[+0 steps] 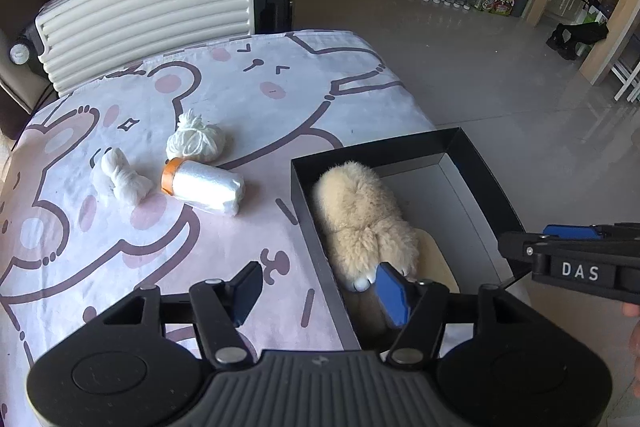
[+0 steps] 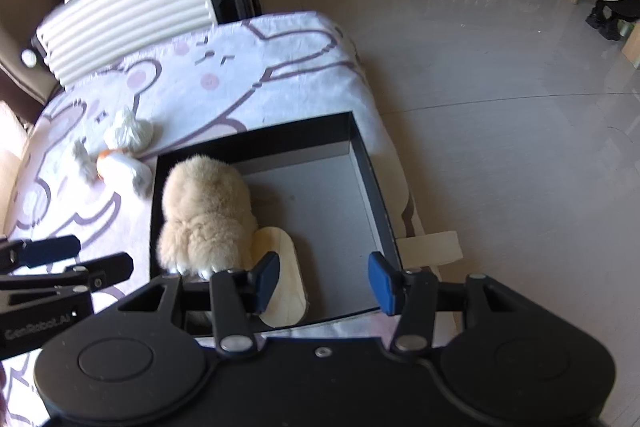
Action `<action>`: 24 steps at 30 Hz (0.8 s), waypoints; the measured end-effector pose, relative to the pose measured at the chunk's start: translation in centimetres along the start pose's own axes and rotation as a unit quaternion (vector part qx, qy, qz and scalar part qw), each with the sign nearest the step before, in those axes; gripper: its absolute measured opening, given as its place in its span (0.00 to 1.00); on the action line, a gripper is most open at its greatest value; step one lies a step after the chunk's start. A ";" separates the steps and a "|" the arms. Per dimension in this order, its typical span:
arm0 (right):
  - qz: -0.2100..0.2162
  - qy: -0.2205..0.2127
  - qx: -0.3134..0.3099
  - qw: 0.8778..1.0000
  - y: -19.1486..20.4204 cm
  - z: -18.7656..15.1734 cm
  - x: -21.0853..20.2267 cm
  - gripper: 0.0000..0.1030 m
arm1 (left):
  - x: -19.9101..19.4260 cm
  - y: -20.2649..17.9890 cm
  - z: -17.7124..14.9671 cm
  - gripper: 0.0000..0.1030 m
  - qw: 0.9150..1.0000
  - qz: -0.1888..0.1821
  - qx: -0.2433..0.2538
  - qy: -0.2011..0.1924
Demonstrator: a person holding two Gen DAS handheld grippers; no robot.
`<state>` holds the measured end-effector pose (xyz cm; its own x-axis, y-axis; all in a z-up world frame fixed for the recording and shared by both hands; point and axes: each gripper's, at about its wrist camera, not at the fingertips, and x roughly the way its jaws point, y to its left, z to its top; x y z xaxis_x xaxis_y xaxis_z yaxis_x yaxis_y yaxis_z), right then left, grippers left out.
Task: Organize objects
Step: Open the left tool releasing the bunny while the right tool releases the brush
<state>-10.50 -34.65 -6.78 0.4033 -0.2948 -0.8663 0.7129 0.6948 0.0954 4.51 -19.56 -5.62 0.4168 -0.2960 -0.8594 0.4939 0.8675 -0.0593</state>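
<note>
Hovering over the black box [image 2: 372, 163], right hand-held gripper [image 2: 324, 283] tilts downward, jaws spread, nothing between them. Left hand-held gripper [image 1: 320, 291], likewise tilted and spread, straddles the box's near-left wall, empty. Box contents: fluffy cream plush toy [image 1: 360, 211], long axis running away from the cameras; flat wooden board [image 2: 282, 279] beside it. Outside, on the surface [image 1: 240, 83]: three white bundles [image 1: 196, 141], close together.
</note>
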 end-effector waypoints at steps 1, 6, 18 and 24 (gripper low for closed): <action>-0.001 -0.004 0.003 1.000 -0.1 0.0 -0.3 0.49 | -0.2 0.0 -0.1 0.66 1.000 0.002 -0.001 -0.001; -0.011 -0.017 0.011 1.000 -0.4 -0.5 -1.4 0.50 | -0.9 -0.1 -0.4 0.75 1.000 0.012 -0.002 -0.004; -0.034 -0.030 0.019 0.999 -0.7 -1.3 -2.4 0.69 | -1.9 0.7 -1.3 0.97 0.999 0.037 -0.014 -0.015; -0.046 -0.040 0.013 0.998 -0.8 -1.6 -2.4 0.84 | -1.6 1.4 -1.6 1.00 0.998 0.053 -0.017 -0.016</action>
<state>-12.91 -33.45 -5.58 0.3783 -0.4089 -0.8304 0.7638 0.6447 0.0306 3.30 -17.27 -5.11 0.4895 -0.2140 -0.8453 0.4194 0.9077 0.0130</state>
